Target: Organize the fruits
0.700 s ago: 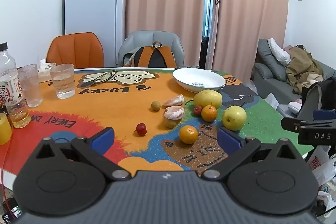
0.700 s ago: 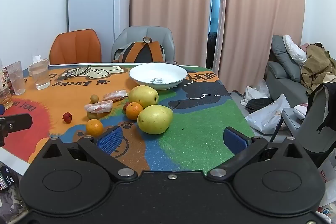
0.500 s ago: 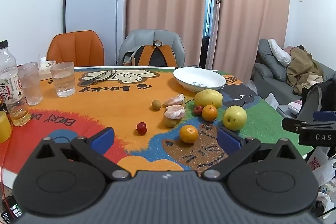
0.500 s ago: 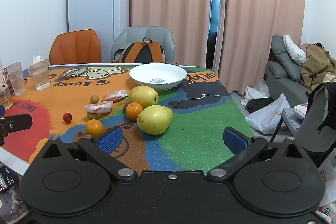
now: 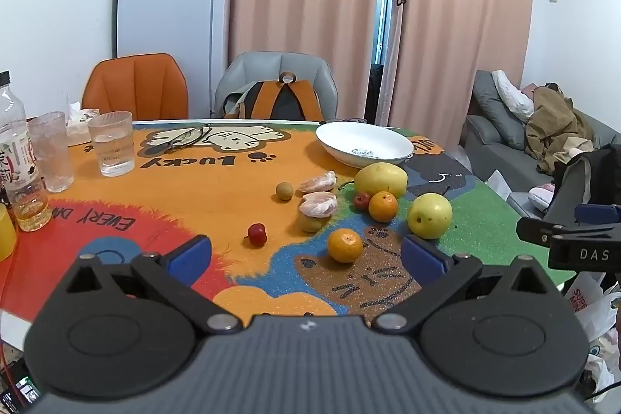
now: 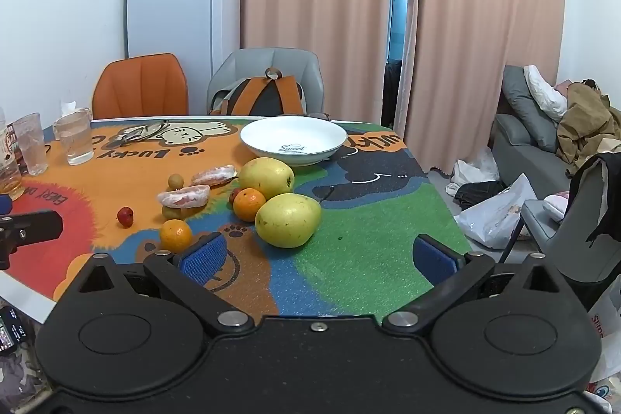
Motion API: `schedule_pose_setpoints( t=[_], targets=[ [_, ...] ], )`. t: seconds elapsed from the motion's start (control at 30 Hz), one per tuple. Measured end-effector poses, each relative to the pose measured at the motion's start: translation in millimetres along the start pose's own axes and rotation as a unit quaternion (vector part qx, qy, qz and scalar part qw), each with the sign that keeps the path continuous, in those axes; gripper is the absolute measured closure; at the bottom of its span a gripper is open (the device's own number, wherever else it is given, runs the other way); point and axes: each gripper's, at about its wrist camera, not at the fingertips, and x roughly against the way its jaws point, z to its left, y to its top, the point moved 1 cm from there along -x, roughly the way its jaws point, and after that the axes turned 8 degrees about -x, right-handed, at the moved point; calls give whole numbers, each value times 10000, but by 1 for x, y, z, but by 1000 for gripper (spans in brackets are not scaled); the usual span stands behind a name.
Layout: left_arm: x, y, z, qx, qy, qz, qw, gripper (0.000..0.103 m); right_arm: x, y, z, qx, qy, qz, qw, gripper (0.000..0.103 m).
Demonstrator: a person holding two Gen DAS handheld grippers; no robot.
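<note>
As seen from the left wrist, the left gripper (image 5: 306,253) hovers spread wide and empty above the table's (image 5: 186,189) near edge. Just beyond it lies a tangerine (image 5: 344,245), with a yellow pear (image 5: 430,215) nearby and a white bowl (image 5: 364,144) farther back.

From the right wrist, the right gripper (image 6: 318,257) is likewise parted and empty, the pear (image 6: 288,219) just ahead.
</note>
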Motion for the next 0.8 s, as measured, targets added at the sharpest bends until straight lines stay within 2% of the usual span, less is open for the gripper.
schedule_pose_setpoints(
  t=[0.8],
  targets=[
    [1,0,1,-7,74,43,10000,0,1,-2,1,7,50,38,10000,0]
  ],
)
